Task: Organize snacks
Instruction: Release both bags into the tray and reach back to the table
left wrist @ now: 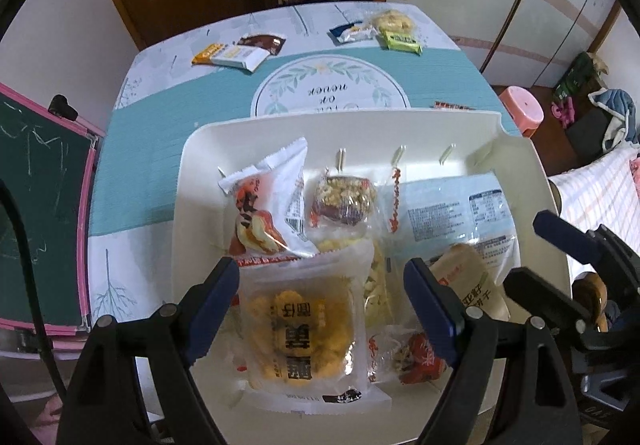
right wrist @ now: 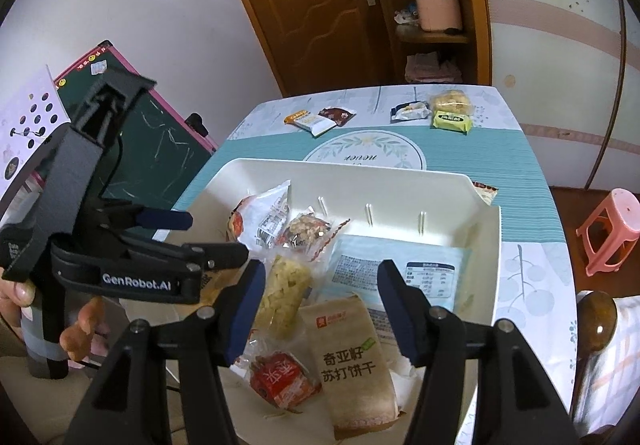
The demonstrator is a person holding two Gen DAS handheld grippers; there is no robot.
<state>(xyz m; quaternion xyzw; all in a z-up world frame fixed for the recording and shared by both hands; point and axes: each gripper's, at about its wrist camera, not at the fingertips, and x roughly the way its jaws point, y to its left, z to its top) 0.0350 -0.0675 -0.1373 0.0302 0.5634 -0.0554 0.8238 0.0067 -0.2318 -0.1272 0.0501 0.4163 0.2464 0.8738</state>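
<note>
A white bin (left wrist: 188, 181) (right wrist: 486, 245) on the table holds several snack packs. My left gripper (left wrist: 324, 305) is open above a clear pack of yellow crackers (left wrist: 304, 337), not touching it. My right gripper (right wrist: 320, 309) is open above a tan soda-cracker pack (right wrist: 352, 365) and a red wrapped snack (right wrist: 284, 385). A white and red pack (left wrist: 268, 209) (right wrist: 260, 221), a nut bar (left wrist: 344, 201) (right wrist: 306, 229) and a pale blue pack (left wrist: 456, 209) (right wrist: 400, 269) lie farther back in the bin. The left gripper (right wrist: 216, 241) also shows in the right wrist view.
Loose snacks lie at the table's far edge: an orange and white bar (left wrist: 228, 55) (right wrist: 310, 121), a brown pack (left wrist: 262, 42), a blue and white pack (left wrist: 352, 32), a green pack (left wrist: 402, 42) (right wrist: 452, 121). A chalkboard (left wrist: 40, 213) stands left, a pink stool (right wrist: 612, 229) right.
</note>
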